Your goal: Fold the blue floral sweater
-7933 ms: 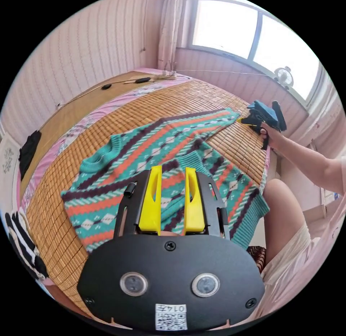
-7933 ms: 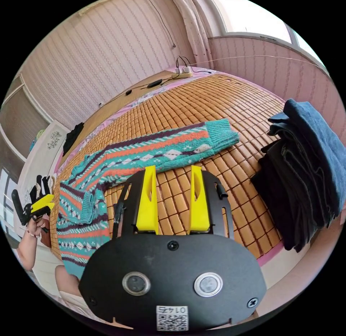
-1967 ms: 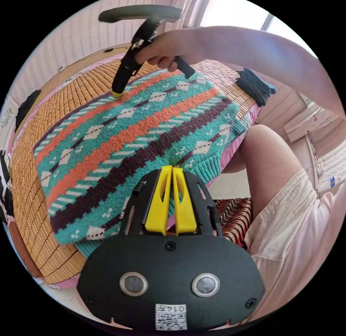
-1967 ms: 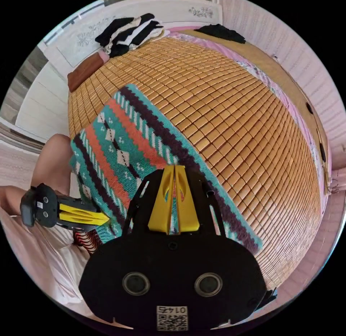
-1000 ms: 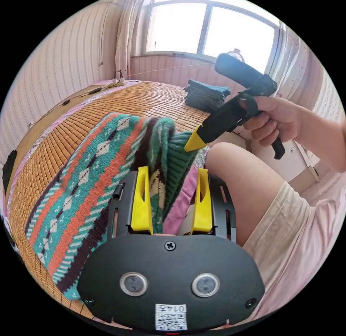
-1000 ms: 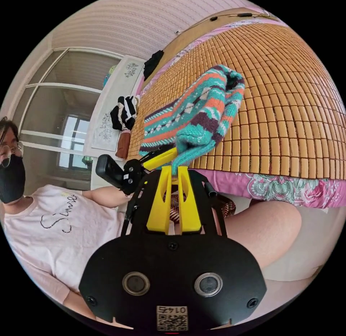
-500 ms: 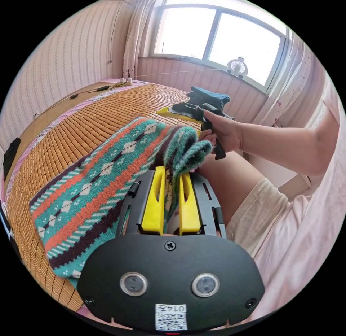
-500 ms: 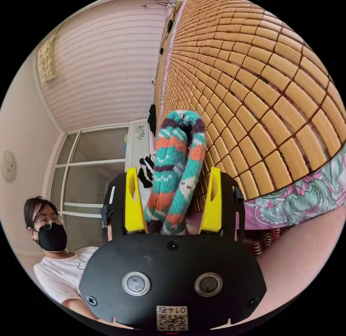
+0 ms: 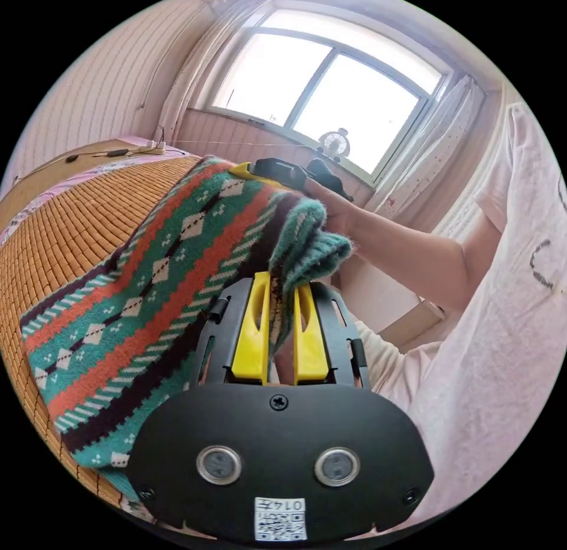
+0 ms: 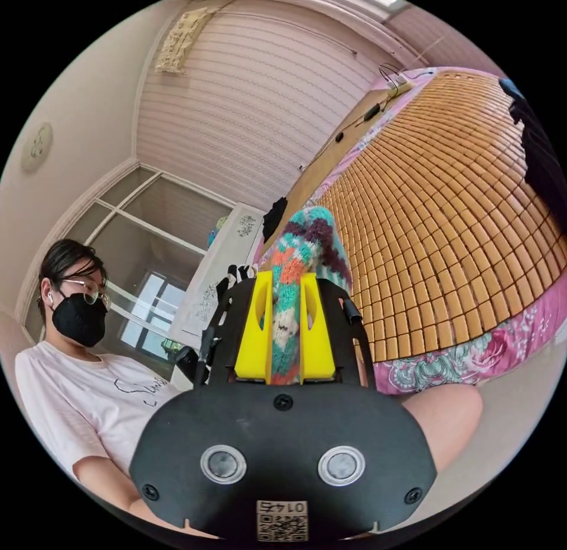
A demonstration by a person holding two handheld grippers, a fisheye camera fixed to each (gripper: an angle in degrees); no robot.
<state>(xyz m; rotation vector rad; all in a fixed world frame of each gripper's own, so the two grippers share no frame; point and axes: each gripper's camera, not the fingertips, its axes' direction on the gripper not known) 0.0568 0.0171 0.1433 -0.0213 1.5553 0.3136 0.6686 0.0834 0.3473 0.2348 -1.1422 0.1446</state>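
The folded sweater [image 9: 147, 290], teal with orange and dark purple zigzag bands, is lifted at its near edge off the bamboo mat [image 9: 53, 231]. My left gripper [image 9: 282, 281] is shut on the sweater's ribbed teal hem, which bunches up between its yellow jaws. In the left gripper view the right gripper [image 9: 277, 172] sits at the far end of that same edge, held by a hand. In the right gripper view my right gripper [image 10: 285, 285] is shut on a thick fold of the sweater [image 10: 301, 249], which rises between its jaws.
The bamboo mat [image 10: 460, 219] covers a bed with a pink floral sheet [image 10: 472, 355] along its edge. Dark folded clothes [image 10: 540, 154] lie at the mat's far right. The person [image 10: 77, 349] in a pale shirt sits close beside the bed. A window [image 9: 331, 101] is behind.
The right gripper has closed from wide open onto the sweater's fold. Both grippers have lifted the near edge higher, and both cameras have tilted up.
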